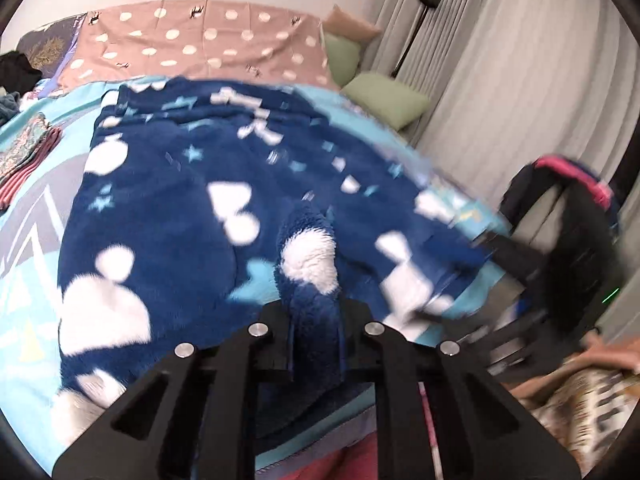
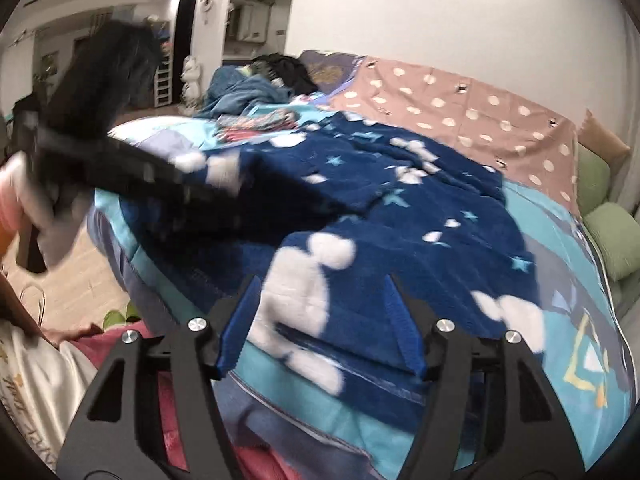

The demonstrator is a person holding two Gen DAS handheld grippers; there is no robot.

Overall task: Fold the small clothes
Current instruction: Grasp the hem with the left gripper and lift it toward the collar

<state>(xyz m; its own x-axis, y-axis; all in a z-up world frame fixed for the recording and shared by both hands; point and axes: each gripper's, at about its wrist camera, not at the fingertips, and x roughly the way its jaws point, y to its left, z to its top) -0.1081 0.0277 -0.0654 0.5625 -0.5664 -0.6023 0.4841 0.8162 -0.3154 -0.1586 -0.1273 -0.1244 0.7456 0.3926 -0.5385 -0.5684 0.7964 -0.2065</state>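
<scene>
A dark blue fleece garment (image 1: 180,200) with white shapes and light blue stars lies spread over the bed. In the left wrist view my left gripper (image 1: 314,300) is shut on a bunched fold of its near edge, and the fabric hides the fingertips. In the right wrist view my right gripper (image 2: 322,320) stands open over the near edge of the fleece garment (image 2: 400,208), its blue pads apart on either side of the cloth and not pressing it. The other gripper shows as a black blur in each view: the right gripper (image 1: 560,248) and the left gripper (image 2: 120,160).
The bed has a turquoise patterned cover (image 2: 580,340) and a pink dotted sheet (image 1: 200,44) at the far end. Green pillows (image 1: 384,98) lie by grey curtains (image 1: 500,80). Folded clothes (image 1: 24,152) and a loose clothes pile (image 2: 248,88) sit further off.
</scene>
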